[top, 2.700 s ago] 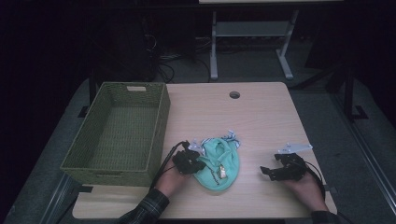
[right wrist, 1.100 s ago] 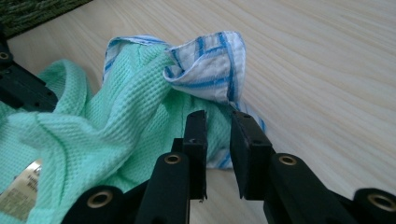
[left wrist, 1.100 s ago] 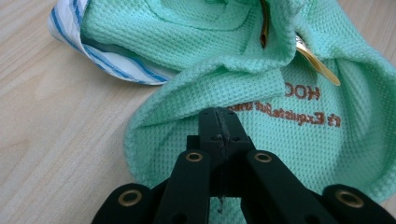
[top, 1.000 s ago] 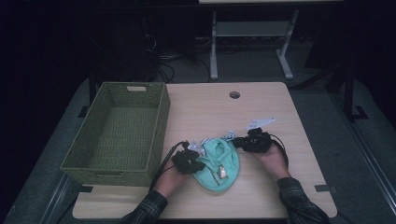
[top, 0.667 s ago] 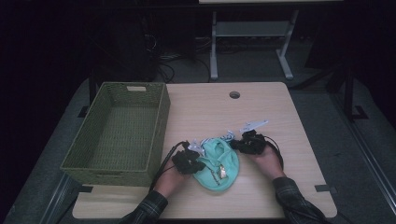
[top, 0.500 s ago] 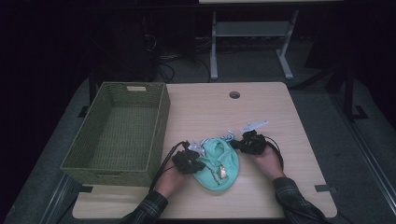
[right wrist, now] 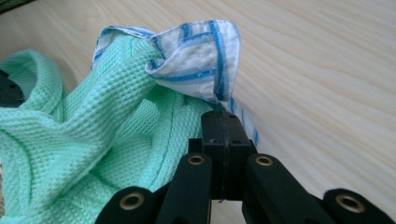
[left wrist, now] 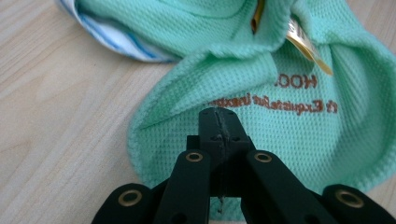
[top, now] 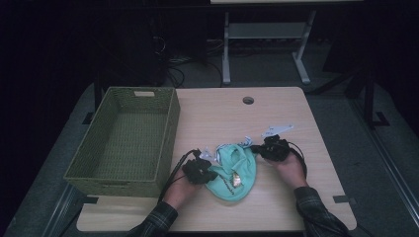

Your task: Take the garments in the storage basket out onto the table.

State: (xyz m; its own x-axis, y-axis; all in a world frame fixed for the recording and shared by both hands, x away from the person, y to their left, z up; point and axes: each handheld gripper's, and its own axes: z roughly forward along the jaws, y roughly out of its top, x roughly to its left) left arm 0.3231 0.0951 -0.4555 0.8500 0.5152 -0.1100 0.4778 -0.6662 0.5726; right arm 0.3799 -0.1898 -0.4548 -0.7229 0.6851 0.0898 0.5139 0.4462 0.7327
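Near the table's [top: 296,113] front edge, the left gripper [left wrist: 218,122] rests its jaws pressed together on a crumpled mint-green waffle cloth [top: 232,170], whether pinching fabric cannot be told. At the cloth's far right edge, the right gripper [right wrist: 225,126], jaws likewise closed, sits beside a blue-striped white trim [right wrist: 198,58]. Farther left stands a green woven basket [top: 170,126].

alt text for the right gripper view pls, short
The right tongs, jaws closed together, sit at the edge of a mint-green waffle-knit cloth on a light wooden table. Whether they pinch fabric can't be told. Just beyond the tips, a white hem with blue stripes is folded up over the green.
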